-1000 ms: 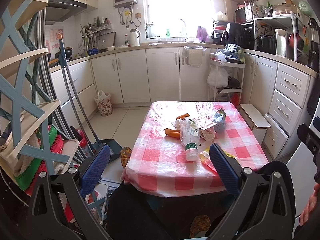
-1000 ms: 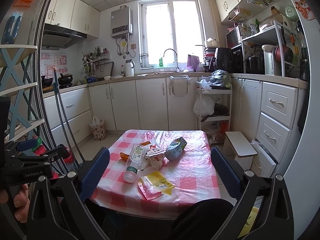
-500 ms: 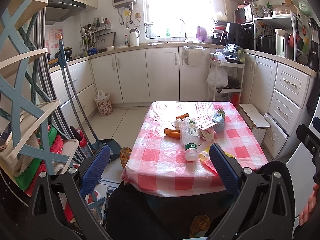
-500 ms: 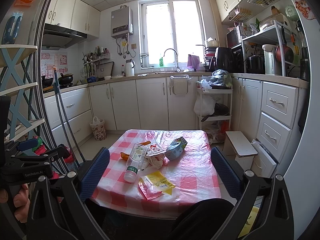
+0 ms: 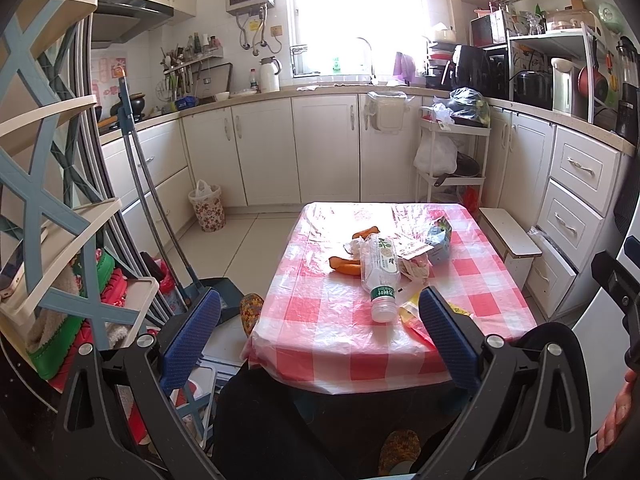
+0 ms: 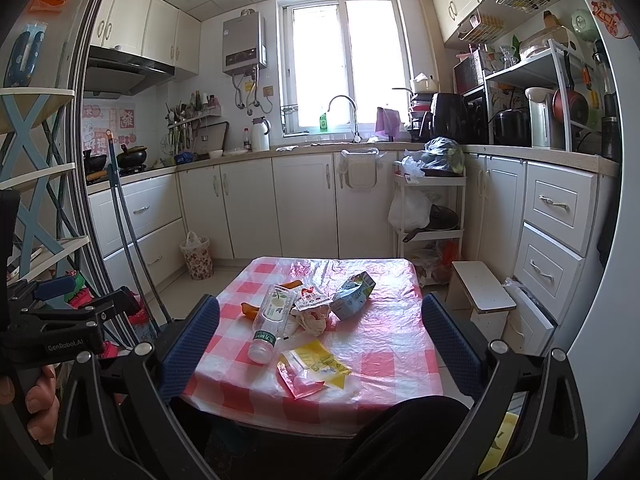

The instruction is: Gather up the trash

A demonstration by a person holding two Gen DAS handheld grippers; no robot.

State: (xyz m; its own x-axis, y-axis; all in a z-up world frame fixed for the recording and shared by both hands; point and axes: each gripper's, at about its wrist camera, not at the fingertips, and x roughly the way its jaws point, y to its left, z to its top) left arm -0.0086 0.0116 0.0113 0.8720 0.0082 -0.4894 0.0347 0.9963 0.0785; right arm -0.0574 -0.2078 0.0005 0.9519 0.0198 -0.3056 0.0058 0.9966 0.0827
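Kitchen w/ white cabinets, window at back, low desk (image 6: 400, 344) in pink-check plastic cover mid-room. Far left by cabinets: lined floral bin (image 5: 207, 208) on floor, well apart from desk, likely drop spot for trash. Left claw (image 5: 320, 338) released, jaws spread wide, hovering short of desk's near edge, gripping nothing. On desk, L to R: orange peel bits (image 6: 249, 309), flimsy & small, pinch at an edge; clear plastic bottle (image 6: 272, 322) lying on side, cap toward camera, looks empty so light, thin-walled, smooth & prob slippery, liable to roll, so best taken across mid-body at label, moderate squeeze; crumpled white wrapper (image 6: 310, 314) touching bottle, soft, compresses, grab the bunched centre; yellow/pink sachet (image 6: 310, 368) lying flat near front edge, thin & slick, hard to get under w/o dragging cover, so pinch at a raised corner; blue-green carton (image 6: 354, 290) toward back right, tipped over, top opened, semi-stiff, light, dents easily, take across narrow sides. Right claw (image 6: 320, 346) also released, jaws wide apart, hanging above near end of desk, nothing between pads. Nothing picked yet by the look of it; all trash on desk. Risk: loose plastic cover may bunch or lift w/ a low pinch.
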